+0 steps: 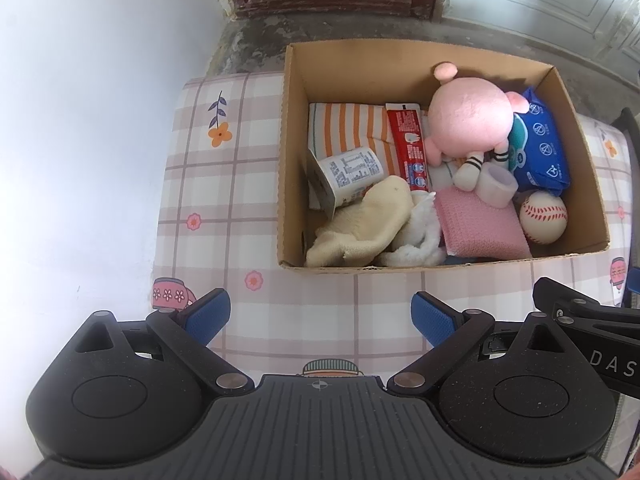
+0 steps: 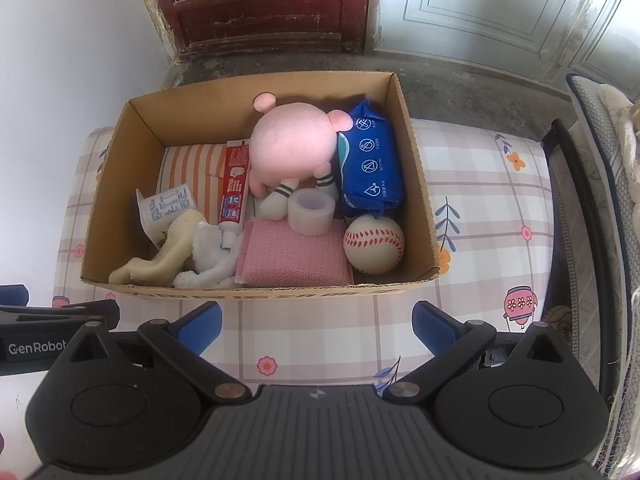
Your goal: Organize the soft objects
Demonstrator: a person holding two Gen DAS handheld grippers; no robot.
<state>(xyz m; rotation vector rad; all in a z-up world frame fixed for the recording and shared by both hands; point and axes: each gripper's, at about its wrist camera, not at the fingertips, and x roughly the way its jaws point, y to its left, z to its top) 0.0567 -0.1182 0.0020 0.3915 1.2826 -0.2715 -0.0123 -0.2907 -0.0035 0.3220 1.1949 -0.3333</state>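
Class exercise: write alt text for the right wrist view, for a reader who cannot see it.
An open brown cardboard box on a checked floral tablecloth holds a pink plush toy, a blue wipes pack and a white baseball. The open right gripper hovers before it, empty.

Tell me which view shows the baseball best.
The right wrist view: the baseball sits nearer the middle, with its red stitching clearly visible. The left wrist view shows it smaller, off near the box's right wall.
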